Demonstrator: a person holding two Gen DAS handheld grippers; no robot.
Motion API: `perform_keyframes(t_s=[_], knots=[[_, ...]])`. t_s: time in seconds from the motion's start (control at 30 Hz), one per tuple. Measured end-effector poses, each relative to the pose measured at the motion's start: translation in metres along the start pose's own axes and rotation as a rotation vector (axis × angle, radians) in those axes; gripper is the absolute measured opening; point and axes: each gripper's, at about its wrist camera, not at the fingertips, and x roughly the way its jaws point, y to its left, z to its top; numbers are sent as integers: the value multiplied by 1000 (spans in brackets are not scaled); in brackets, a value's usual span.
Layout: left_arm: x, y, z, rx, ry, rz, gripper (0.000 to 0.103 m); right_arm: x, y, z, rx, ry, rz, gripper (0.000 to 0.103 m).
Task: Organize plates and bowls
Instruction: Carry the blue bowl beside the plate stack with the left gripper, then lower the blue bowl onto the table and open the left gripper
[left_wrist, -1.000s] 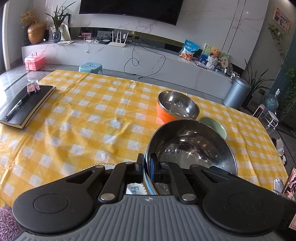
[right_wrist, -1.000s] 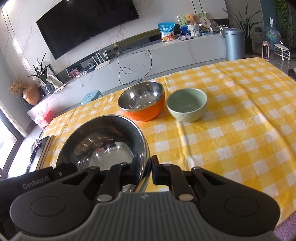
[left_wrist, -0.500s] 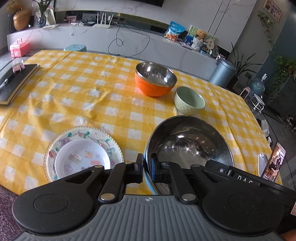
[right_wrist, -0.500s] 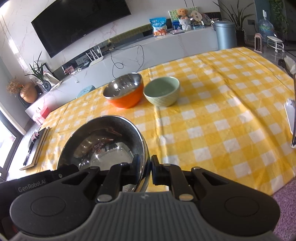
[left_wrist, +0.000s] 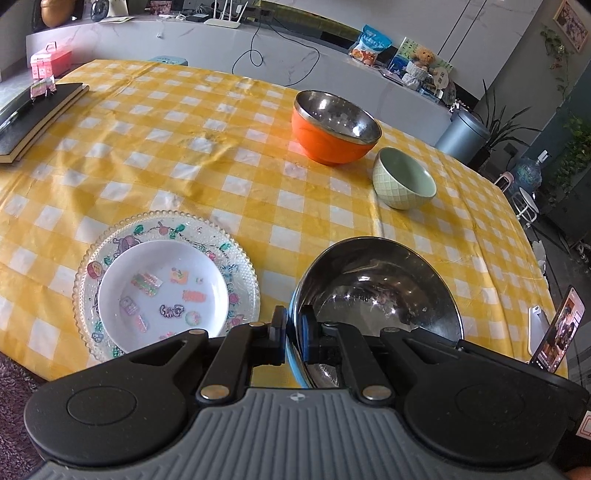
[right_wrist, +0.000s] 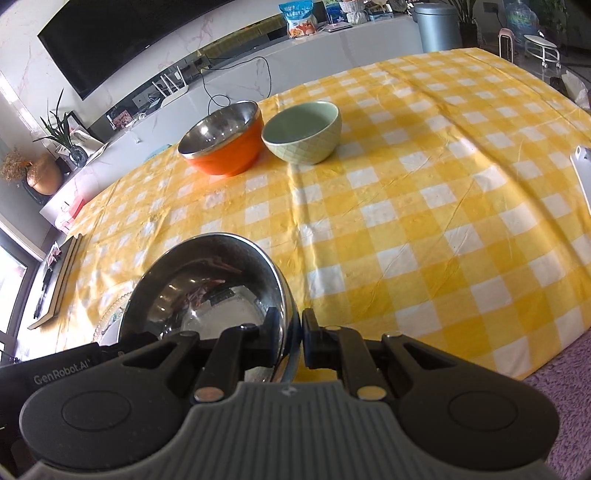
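Note:
Both grippers hold one large steel bowl (left_wrist: 380, 291) with a blue outside, above the yellow checked table (left_wrist: 177, 147). My left gripper (left_wrist: 294, 334) is shut on its left rim. My right gripper (right_wrist: 291, 334) is shut on the right rim of the steel bowl (right_wrist: 207, 288). Left of the bowl lies a clear patterned plate (left_wrist: 236, 258) with a white sticker plate (left_wrist: 162, 291) on it. Farther back stand an orange bowl (left_wrist: 334, 127) with a steel inside and a pale green bowl (left_wrist: 402, 177). From the right wrist the orange bowl (right_wrist: 225, 140) and green bowl (right_wrist: 303, 133) stand side by side.
A black notebook (left_wrist: 33, 114) with a pen lies at the table's far left edge. A phone on a stand (left_wrist: 557, 332) sits at the right edge, and a white object (right_wrist: 583, 173) shows at the right edge in the right wrist view. Purple carpet (right_wrist: 569, 406) lies below the table's near edge.
Both grippers have sunk with the steel bowl and tilted down toward the table. The patterned plate with the white plate has come into the left wrist view, left of the bowl.

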Motion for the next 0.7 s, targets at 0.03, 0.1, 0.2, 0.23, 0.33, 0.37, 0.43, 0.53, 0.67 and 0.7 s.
perform_keyframes(t_s=[0.03,0.1,0.2,0.23,0.33,0.37,0.43,0.53,0.67,0.7], knots=[[2,0,0,-3,1,-1,8,2,-1,1,5,2,-2,11],[5,1,1,-9,4,-6,8,6,-2,2,14,6,-7,11],[11,3,2,-18,8,-15,8,11,-3,3,21,11,-15,11],[13,3,2,-19,11,-16,8,13,-4,3,21,14,-17,11],[17,5,1,-17,8,-24,8,18,-4,2,16,20,-27,11],[18,5,1,-16,6,-24,8,18,-4,2,13,17,-30,11],[18,4,2,-12,1,-23,8,19,-2,2,5,10,-32,11],[19,3,2,1,-8,-18,8,20,0,2,-10,5,-40,11],[17,3,2,8,-17,-24,11,20,2,2,-21,1,-37,14],[16,3,3,11,-23,-24,15,19,2,2,-22,-5,-36,15]])
